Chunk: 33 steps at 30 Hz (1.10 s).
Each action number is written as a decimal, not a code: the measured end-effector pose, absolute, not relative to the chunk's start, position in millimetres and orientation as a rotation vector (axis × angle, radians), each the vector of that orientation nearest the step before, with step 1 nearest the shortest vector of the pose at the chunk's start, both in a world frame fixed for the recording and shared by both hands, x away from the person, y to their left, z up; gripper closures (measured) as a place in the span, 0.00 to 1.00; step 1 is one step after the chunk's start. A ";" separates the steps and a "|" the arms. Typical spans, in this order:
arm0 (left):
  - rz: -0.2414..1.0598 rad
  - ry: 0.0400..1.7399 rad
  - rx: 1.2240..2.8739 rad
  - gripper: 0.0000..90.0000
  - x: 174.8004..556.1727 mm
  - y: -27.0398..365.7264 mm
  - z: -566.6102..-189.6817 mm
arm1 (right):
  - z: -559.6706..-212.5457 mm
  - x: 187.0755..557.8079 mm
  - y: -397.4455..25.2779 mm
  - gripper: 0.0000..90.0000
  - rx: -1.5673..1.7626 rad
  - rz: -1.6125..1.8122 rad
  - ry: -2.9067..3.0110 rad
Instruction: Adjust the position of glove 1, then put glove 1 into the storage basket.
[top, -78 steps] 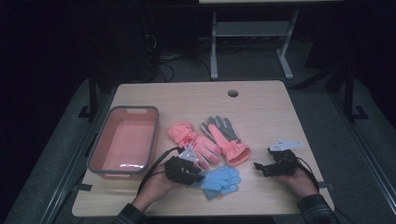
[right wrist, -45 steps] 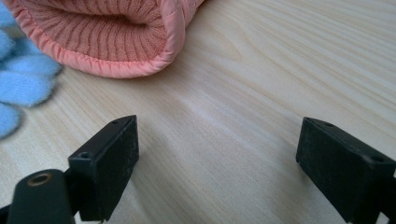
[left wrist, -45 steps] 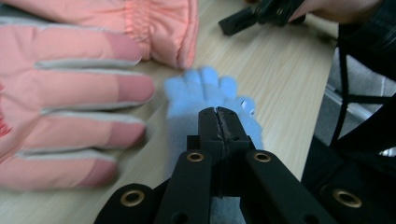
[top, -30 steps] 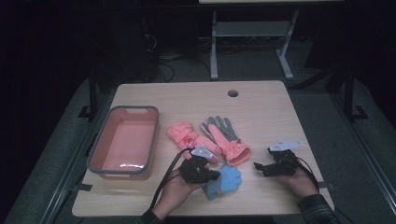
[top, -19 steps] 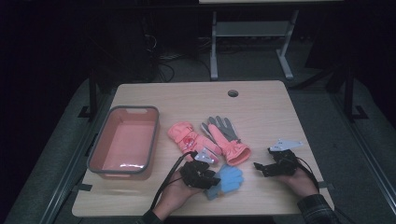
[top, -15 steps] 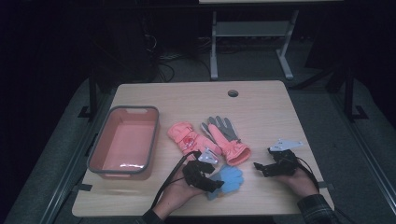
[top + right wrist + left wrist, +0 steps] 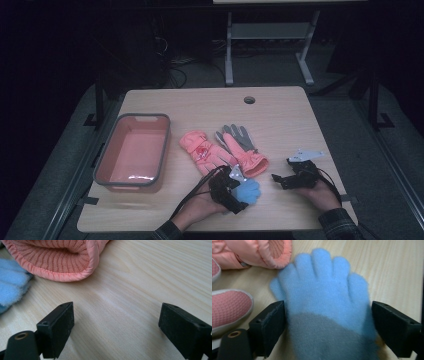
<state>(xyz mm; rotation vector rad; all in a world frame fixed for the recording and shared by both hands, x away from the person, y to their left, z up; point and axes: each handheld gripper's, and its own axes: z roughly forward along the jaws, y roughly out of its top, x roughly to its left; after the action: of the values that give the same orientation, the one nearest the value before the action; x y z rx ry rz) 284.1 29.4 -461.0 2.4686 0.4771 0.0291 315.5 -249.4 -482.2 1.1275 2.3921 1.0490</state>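
The cuff of the blue glove point(image 7: 322, 315) is cut off at the lower edge. The glove is seen between the wide jaws of the left gripper point(image 7: 328, 332), on the table point(image 7: 280, 115). The right gripper point(image 7: 116, 332), at 3 o'clock from it, is held wide over bare wood.

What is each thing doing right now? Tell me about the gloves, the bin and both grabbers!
Blue glove: flat on the table, between the open jaws.
Pink gloves: lying side by side.
Bin: empty.
Left gripper: open around the blue glove.
Right gripper: open, holding nothing.
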 end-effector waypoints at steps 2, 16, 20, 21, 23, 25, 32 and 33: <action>0.036 0.475 2.470 0.15 282.9 28.8 -461.2 | -482.2 315.5 -249.3 0.14 1.128 1.049 2.392; 0.127 0.414 2.485 0.39 278.9 32.9 -459.0 | -482.2 315.4 -249.3 0.14 1.128 1.049 2.392; 0.120 0.411 2.478 0.53 279.6 34.2 -457.9 | -482.2 315.5 -249.4 0.14 1.128 1.049 2.392; 0.121 0.403 2.478 0.56 279.9 34.5 -457.7 | -482.2 315.5 -249.3 0.14 1.128 1.049 2.392; 0.113 0.396 2.477 0.66 280.1 35.2 -457.3 | -482.2 315.5 -249.2 0.14 1.128 1.048 2.392; 0.103 0.384 2.474 0.70 280.3 35.4 -457.3 | -482.2 315.6 -249.2 0.14 1.128 1.048 2.392; 0.076 0.366 2.476 0.80 283.4 36.1 -456.8 | -482.2 315.7 -249.0 0.14 1.126 1.048 2.392; 0.071 0.365 2.472 0.80 283.6 36.3 -457.0 | -482.2 315.7 -249.0 0.14 1.126 1.048 2.392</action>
<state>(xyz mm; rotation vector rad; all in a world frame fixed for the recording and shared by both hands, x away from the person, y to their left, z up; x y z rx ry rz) 283.6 36.3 -457.0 2.4722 0.3653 0.0707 315.7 -249.0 -482.2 1.1258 2.3919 1.0482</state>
